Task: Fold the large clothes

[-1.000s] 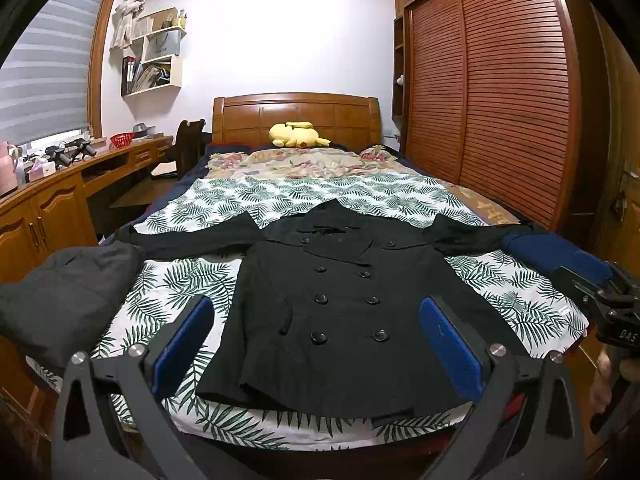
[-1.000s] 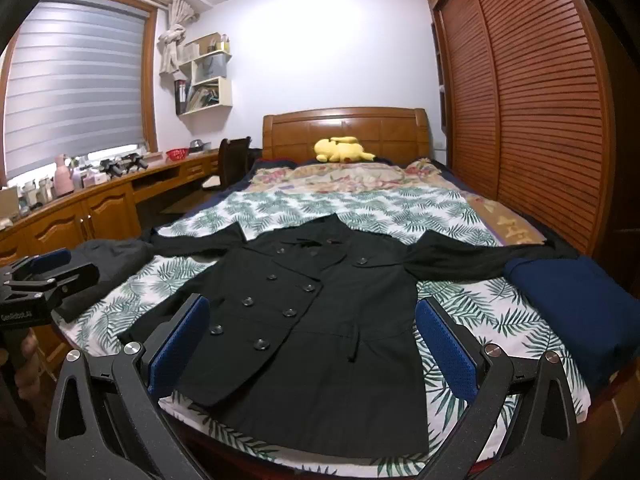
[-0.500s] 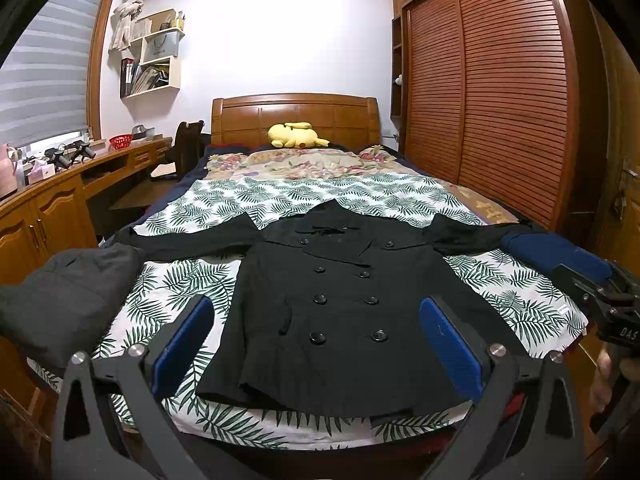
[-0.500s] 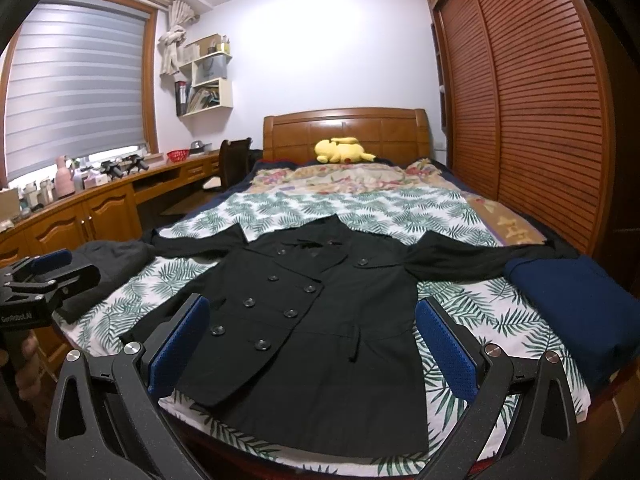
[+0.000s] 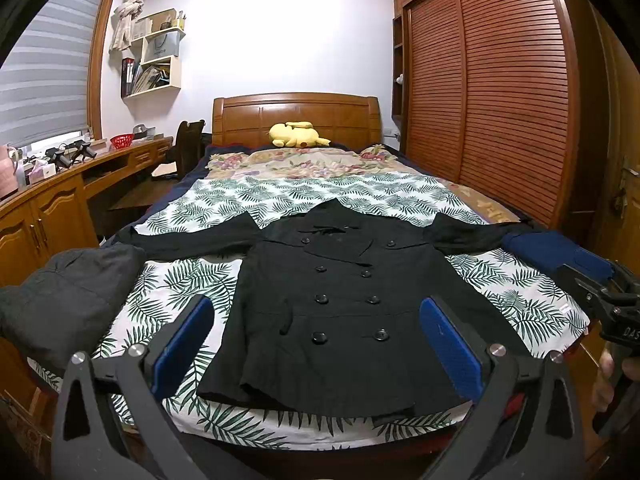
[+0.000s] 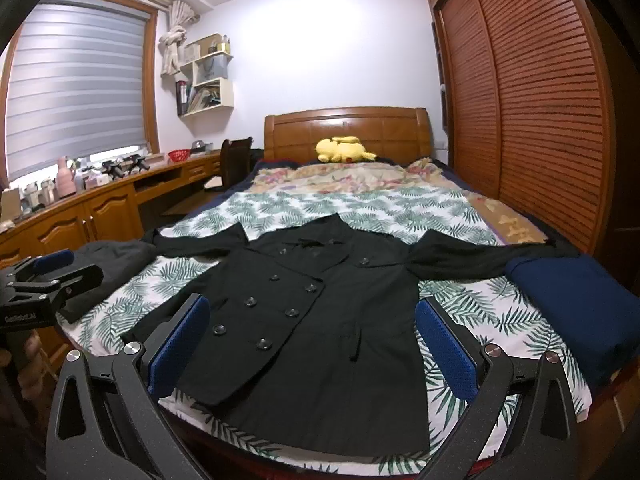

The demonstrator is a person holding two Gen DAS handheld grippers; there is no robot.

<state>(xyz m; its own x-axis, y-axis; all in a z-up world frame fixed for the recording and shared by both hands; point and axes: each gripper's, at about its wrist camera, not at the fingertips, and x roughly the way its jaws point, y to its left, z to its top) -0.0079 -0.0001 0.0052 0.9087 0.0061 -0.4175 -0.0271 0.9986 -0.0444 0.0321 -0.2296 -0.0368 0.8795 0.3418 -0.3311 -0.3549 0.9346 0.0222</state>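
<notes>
A black coat [image 5: 344, 312] lies flat, sleeves spread, on the bed [image 5: 192, 284]. Left tool [image 5: 316, 344] and right tool [image 6: 312, 344] hover at the bed's foot, jaws wide apart, holding nothing.

Your left tool [image 5: 316, 344] is held level with its blue pads [image 5: 182, 346] spread wide and nothing between them. Your right tool [image 6: 312, 346] matches it, pads [image 6: 446, 350] wide apart and empty. Each sits beside the other, and your right hand's fingers [image 5: 604, 380] wrap its handle.
</notes>
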